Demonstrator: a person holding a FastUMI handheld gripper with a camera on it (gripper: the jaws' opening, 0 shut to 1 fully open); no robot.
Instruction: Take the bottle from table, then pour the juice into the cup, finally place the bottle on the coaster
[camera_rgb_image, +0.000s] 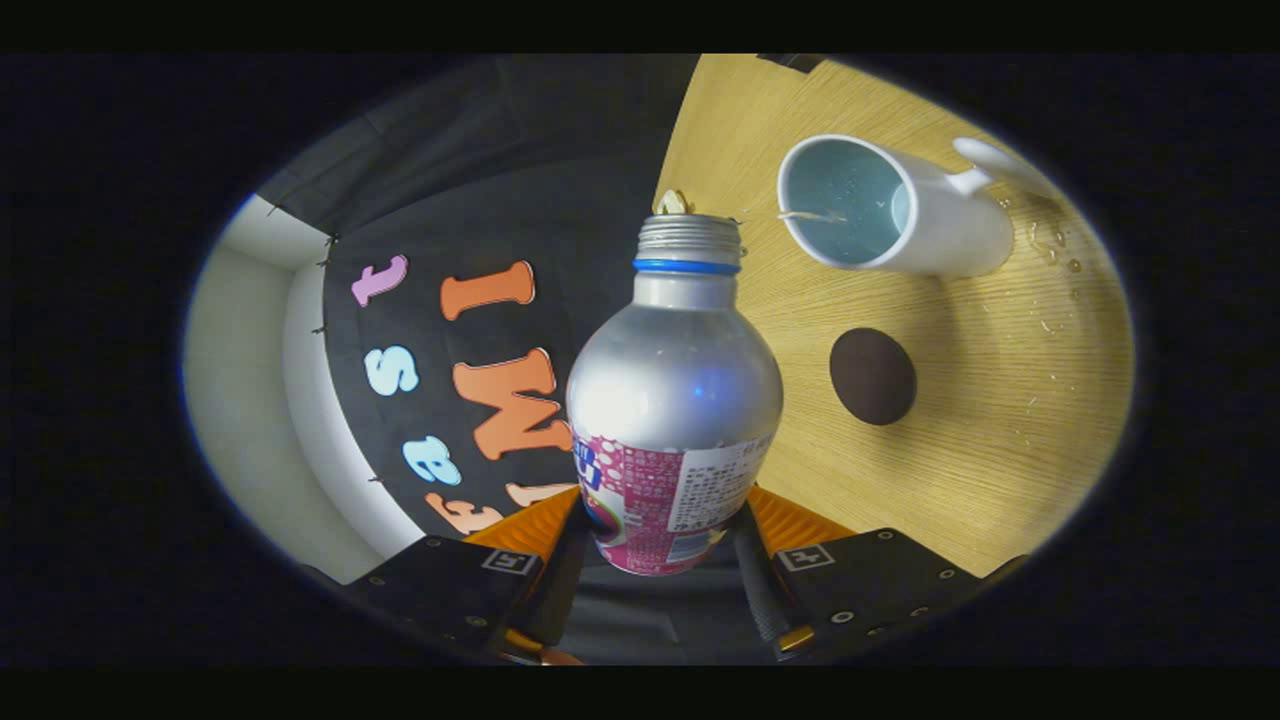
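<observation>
Your fingers (655, 545) are clamped on the bottle (672, 400), one pad on each side of its pink printed label, low on the body near the base. The bottle is silver with a blue ring below the threaded neck, and its mouth is uncapped. You have it tipped over so that the mouth points toward the cup (880, 205), well beyond your fingers.

A thin thread of liquid (805, 214) runs from the bottle's mouth across to the cup and passes over its rim into the opening. The cup is white with a pale blue inside, its handle (985, 160) on the side turned away from the bottle. You can see specks or bubbles on its inner wall; how full it is cannot be told from here.

The cup stands on the wooden tabletop (1000, 400), set back toward the tabletop's far edge where the wood meets the dark booth wall. The coaster (872, 375), a dark brown round disc, lies flat on the tabletop between the cup and your fingers, apart from the cup and bare on top. It sits just to the side of the bottle's shoulder as you see it.

Small drops of liquid (1050, 245) lie scattered on the wood near the cup's handle side and trail along the tabletop past the coaster.

The bottle is off the tabletop, carried wholly in your grip.
</observation>
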